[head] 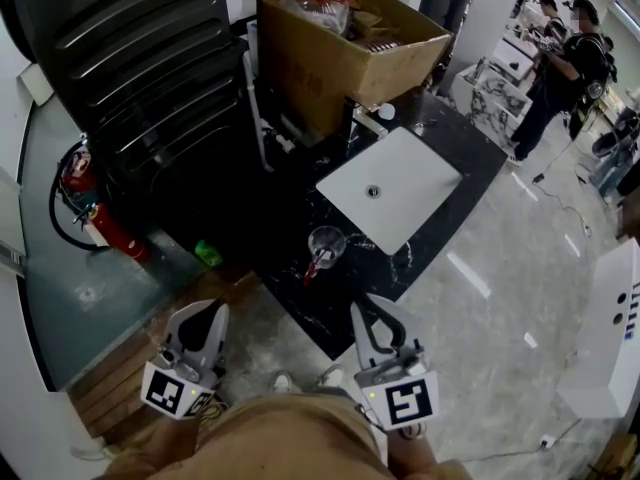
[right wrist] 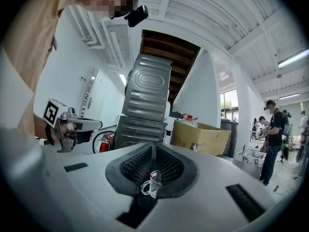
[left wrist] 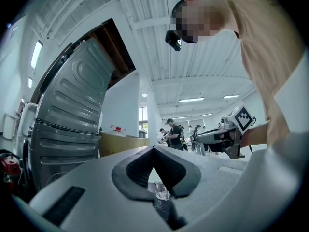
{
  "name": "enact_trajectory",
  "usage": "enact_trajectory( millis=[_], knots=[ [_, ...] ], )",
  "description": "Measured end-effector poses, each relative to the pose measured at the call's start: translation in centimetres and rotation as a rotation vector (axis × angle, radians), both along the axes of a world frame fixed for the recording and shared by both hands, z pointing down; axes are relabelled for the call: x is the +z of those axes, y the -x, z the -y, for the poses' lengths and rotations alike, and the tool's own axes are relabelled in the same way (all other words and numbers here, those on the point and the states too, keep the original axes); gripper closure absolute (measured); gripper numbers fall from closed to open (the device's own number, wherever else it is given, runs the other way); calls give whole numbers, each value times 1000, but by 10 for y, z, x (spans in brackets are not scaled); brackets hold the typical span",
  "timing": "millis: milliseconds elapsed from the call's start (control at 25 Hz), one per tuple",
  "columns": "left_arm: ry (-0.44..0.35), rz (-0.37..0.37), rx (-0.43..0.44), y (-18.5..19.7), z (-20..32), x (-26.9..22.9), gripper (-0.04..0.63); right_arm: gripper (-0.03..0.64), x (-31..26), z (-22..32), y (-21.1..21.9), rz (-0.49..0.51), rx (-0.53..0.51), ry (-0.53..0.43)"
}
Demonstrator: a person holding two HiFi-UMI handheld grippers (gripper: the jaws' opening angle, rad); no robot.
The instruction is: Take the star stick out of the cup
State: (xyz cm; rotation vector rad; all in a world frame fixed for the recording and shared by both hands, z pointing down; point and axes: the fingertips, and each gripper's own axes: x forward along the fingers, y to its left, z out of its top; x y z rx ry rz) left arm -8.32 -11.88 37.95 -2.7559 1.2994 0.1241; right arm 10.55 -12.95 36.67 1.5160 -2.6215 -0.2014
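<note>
From the head view, the cup (head: 327, 240) stands on the dark counter (head: 455, 133) just beside the white sink (head: 400, 193). The red star stick (head: 314, 263) leans out of it. The left gripper (head: 212, 315) and right gripper (head: 368, 316) are both held short of the cup.

The left gripper view shows its jaws pressed together, holding nothing. The cup (left wrist: 161, 192) is beyond them, and the stick is unclear there.

The right gripper view shows its jaws together too, empty. It adds the cup's (right wrist: 149, 181) handle and the stick (right wrist: 147, 173).

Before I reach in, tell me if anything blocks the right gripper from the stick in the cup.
Nothing visible: open space separates the right gripper from the red stick in the clear glass cup.
</note>
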Motion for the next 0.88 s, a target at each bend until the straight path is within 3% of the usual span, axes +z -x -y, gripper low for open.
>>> enact_trajectory(
  millis=[880],
  knots=[
    [0, 2, -58, 6, -14, -6, 595, 611, 32, 4, 0, -198, -62, 36]
  ],
)
